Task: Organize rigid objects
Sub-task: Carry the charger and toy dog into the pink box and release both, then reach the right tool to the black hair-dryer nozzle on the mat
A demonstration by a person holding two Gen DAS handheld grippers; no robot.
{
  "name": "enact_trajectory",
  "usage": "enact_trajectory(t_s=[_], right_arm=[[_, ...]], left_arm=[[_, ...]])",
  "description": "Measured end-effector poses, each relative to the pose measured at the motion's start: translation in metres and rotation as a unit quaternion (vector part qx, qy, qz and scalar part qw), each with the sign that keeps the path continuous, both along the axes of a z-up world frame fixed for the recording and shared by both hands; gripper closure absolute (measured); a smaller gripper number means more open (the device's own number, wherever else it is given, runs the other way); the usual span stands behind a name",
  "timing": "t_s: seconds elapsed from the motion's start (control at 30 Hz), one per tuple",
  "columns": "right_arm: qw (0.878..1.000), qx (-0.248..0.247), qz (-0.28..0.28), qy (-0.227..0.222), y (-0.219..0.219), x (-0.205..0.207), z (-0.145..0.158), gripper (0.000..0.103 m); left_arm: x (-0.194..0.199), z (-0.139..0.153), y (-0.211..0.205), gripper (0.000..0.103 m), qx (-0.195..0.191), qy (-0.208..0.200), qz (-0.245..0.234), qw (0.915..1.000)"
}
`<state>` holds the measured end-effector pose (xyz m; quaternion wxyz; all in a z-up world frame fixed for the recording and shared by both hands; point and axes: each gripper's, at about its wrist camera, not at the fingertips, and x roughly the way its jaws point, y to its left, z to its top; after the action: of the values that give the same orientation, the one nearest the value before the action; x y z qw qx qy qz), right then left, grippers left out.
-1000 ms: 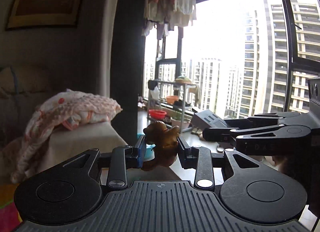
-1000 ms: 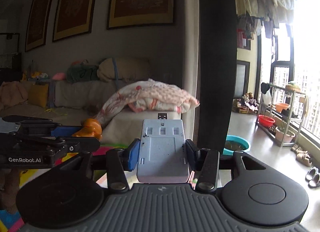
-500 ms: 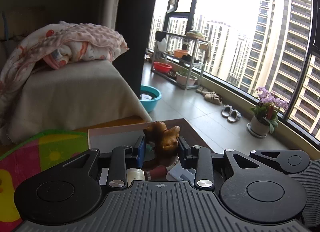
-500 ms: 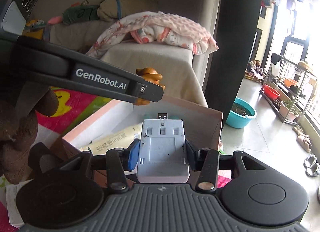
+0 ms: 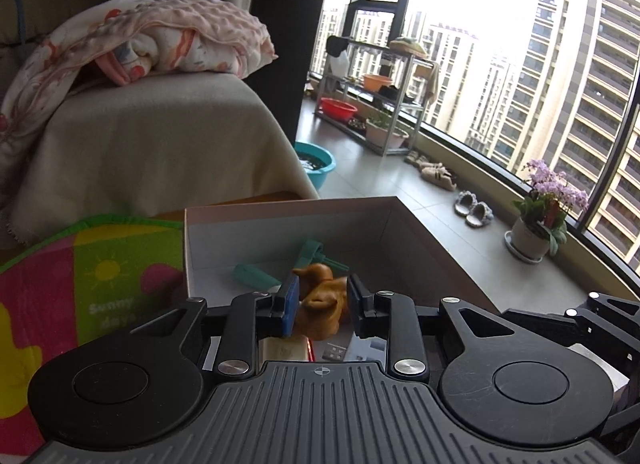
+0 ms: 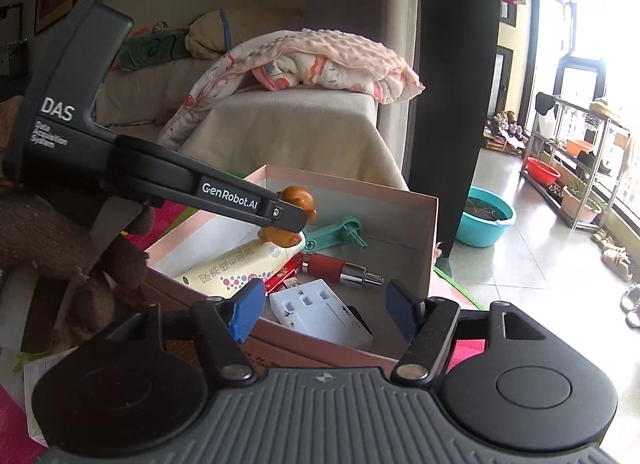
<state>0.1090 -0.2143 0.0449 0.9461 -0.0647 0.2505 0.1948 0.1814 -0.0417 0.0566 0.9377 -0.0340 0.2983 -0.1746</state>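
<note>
My left gripper is shut on a small brown animal figurine and holds it over an open pink cardboard box. In the right wrist view the figurine hangs above the box. My right gripper is open and empty, just above a white charger block that lies in the box near its front wall.
The box also holds a cream tube, a red cylinder with a metal tip and a teal plastic tool. A colourful play mat lies left. A sofa with a pink blanket stands behind.
Both grippers came down from facing the room to the box. My right gripper opened and the white charger block now lies in the box. The left still holds the figurine.
</note>
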Motion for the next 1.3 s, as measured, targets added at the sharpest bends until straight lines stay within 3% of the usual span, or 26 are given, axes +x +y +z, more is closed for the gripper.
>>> enact_trajectory(t_s=[0.13, 0.27, 0.47, 0.73, 0.97, 1.1, 1.3], right_arm=[[1.000, -0.002, 0.000, -0.017, -0.006, -0.022, 0.000, 0.031], [1.000, -0.005, 0.008, -0.015, -0.008, -0.042, -0.004, 0.030], [1.000, -0.008, 0.004, 0.011, -0.014, -0.064, -0.021, 0.030], [0.997, 0.008, -0.032, 0.068, -0.032, -0.076, -0.050, 0.030], [0.994, 0.029, -0.057, 0.086, -0.039, -0.069, -0.054, 0.024], [0.994, 0.025, -0.062, 0.083, -0.038, -0.070, -0.054, 0.024], [0.994, 0.026, -0.065, 0.084, -0.039, -0.069, -0.054, 0.024]], left_arm=[[-0.018, 0.015, 0.007, 0.074, -0.012, -0.034, 0.001, 0.9993], [-0.048, 0.031, 0.013, 0.074, -0.001, -0.063, -0.002, 0.9980], [-0.121, 0.038, 0.023, 0.073, 0.020, -0.090, -0.019, 0.9955], [-0.198, 0.015, 0.051, 0.073, 0.058, -0.062, -0.016, 0.9963], [-0.210, -0.014, 0.057, 0.073, 0.066, -0.005, -0.021, 0.9976], [-0.210, -0.014, 0.054, 0.070, 0.078, -0.013, -0.006, 0.9969], [-0.192, -0.005, 0.084, 0.071, 0.014, -0.017, 0.075, 0.9969]])
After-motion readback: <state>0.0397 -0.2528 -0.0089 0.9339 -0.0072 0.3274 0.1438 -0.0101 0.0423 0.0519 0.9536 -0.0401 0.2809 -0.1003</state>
